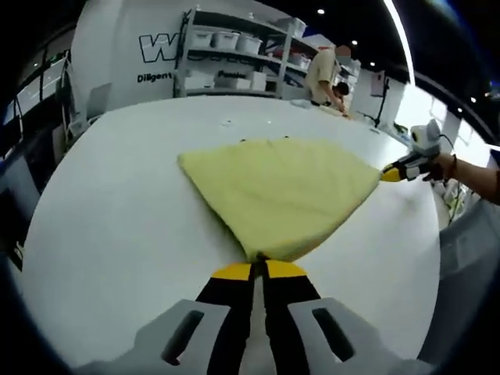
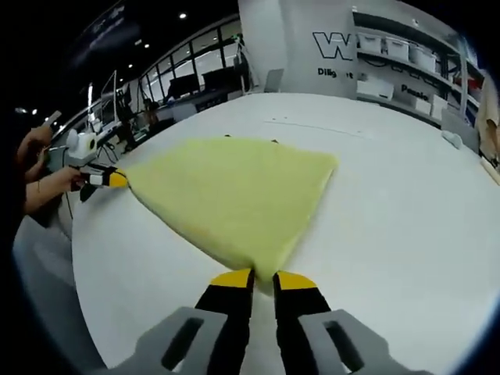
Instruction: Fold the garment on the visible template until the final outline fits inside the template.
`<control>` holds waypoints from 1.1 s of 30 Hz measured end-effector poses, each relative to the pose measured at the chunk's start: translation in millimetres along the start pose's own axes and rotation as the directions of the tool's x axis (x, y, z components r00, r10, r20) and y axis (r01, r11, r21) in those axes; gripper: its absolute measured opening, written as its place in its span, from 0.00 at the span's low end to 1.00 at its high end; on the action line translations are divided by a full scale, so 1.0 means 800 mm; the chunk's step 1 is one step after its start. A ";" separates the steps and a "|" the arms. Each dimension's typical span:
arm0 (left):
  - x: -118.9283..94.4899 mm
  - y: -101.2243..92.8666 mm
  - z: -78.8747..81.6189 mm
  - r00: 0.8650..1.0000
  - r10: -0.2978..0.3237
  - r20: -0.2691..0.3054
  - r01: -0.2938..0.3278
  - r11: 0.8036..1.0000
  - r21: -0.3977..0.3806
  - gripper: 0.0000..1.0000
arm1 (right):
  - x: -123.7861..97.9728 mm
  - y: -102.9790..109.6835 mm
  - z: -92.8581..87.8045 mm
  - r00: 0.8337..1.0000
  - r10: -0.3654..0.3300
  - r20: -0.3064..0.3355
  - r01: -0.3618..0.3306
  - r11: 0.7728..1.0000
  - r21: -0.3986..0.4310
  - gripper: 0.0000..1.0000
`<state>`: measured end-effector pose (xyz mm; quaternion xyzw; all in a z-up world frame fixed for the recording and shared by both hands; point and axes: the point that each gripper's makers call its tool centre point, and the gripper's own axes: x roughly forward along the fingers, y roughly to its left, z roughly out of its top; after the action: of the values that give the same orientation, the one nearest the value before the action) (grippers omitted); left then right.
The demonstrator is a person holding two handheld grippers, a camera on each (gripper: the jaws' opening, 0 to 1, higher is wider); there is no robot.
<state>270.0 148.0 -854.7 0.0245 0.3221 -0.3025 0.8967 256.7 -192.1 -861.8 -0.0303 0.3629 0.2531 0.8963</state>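
Here we hold the yellow garment (image 1: 277,195) by two of its corners, one in each claw, and we judge this is so that the cloth stays stretched between the hands and can be carried over in one flat fold without wrinkles. It lies on the white table (image 1: 117,234), roughly in the middle of it, spread like a wide triangle with the far corner resting on the surface. The cloth is pale yellow, looks soft and a bit thick, and its near edges seem doubled, so we think some folding is already done.

The left gripper (image 1: 259,269) has its yellow-tipped jaws closed together on the near corner of the cloth; in the right gripper view we see the same claw at the left edge of the garment, held by a hand (image 2: 47,176). The right gripper (image 2: 263,279) is also pinched tight on its own corner, with only a thin gap between the jaws.

We cannot make out the template clearly; a few small dark marks show at the far edge of the garment. Behind the table stand shelves with boxes (image 1: 234,55), and a person (image 1: 324,74) bends there.
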 end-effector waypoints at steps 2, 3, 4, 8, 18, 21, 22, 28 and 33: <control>-0.001 -0.001 0.001 1.000 -0.008 0.002 0.008 1.000 0.004 0.05 | -0.001 0.001 0.000 1.000 0.007 0.003 -0.007 1.000 -0.004 0.00; -0.003 0.000 0.002 1.000 -0.012 0.005 0.012 1.000 0.018 0.05 | -0.002 0.001 0.000 1.000 0.008 0.002 -0.008 1.000 -0.011 0.00; -0.003 0.000 0.003 1.000 -0.015 0.005 0.014 1.000 0.024 0.04 | -0.003 0.000 0.000 1.000 0.007 0.001 -0.007 1.000 -0.020 0.00; -0.014 0.002 0.003 0.999 -0.025 -0.040 0.033 0.977 0.212 0.04 | -0.006 -0.001 0.001 1.000 0.009 -0.005 -0.009 1.000 -0.029 0.00; -0.023 -0.007 -0.001 0.992 -0.060 -0.115 0.100 0.918 0.384 0.04 | -0.011 0.002 -0.001 0.999 0.012 -0.032 -0.013 0.999 -0.036 0.00; -0.025 -0.005 -0.008 0.990 -0.051 -0.131 0.100 0.911 0.399 0.04 | -0.015 0.007 -0.006 0.999 0.025 -0.040 -0.026 0.999 -0.028 0.00; -0.026 -0.005 -0.009 0.990 -0.052 -0.132 0.101 0.912 0.398 0.04 | -0.016 0.008 -0.008 0.999 0.027 -0.042 -0.028 0.999 -0.026 0.00; -0.031 -0.005 -0.014 0.991 -0.055 -0.122 0.097 0.922 0.374 0.04 | -0.022 0.017 -0.015 0.997 0.042 -0.060 -0.043 0.999 -0.025 0.00; -0.042 -0.013 -0.021 0.993 -0.062 -0.104 0.094 0.936 0.339 0.04 | -0.028 0.022 -0.021 0.996 0.047 -0.070 -0.049 0.998 -0.028 0.00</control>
<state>234.4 161.0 -846.4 0.1816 0.3060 -0.3878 0.8503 223.8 -190.6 -856.7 -0.0437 0.3904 0.2788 0.8763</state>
